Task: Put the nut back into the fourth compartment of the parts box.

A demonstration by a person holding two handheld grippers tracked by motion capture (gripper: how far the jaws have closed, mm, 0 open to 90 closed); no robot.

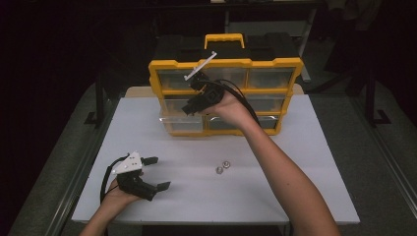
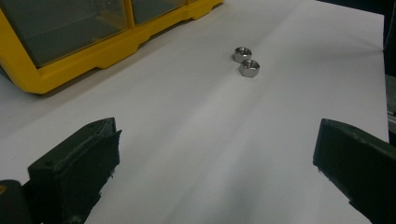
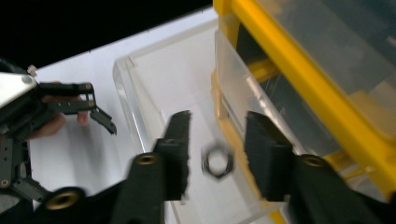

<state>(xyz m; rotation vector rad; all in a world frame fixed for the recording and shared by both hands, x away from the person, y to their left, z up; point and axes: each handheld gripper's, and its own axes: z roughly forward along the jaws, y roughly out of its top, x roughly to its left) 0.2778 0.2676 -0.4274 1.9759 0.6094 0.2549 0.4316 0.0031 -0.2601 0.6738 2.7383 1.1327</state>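
Observation:
A yellow organizer with clear drawers stands at the back of the white table. Its bottom-left drawer is pulled out. My right gripper hangs over that drawer. In the right gripper view a hex nut sits blurred between the parted jaws of the right gripper, with a gap on each side. Two more nuts lie close together on the table. My left gripper rests at the front left, open, facing those nuts; nothing is between the jaws of the left gripper.
The organizer has a yellow handle on top and a black case behind it. Its yellow bottom frame is at the upper left of the left gripper view. The left gripper appears far off in the right gripper view.

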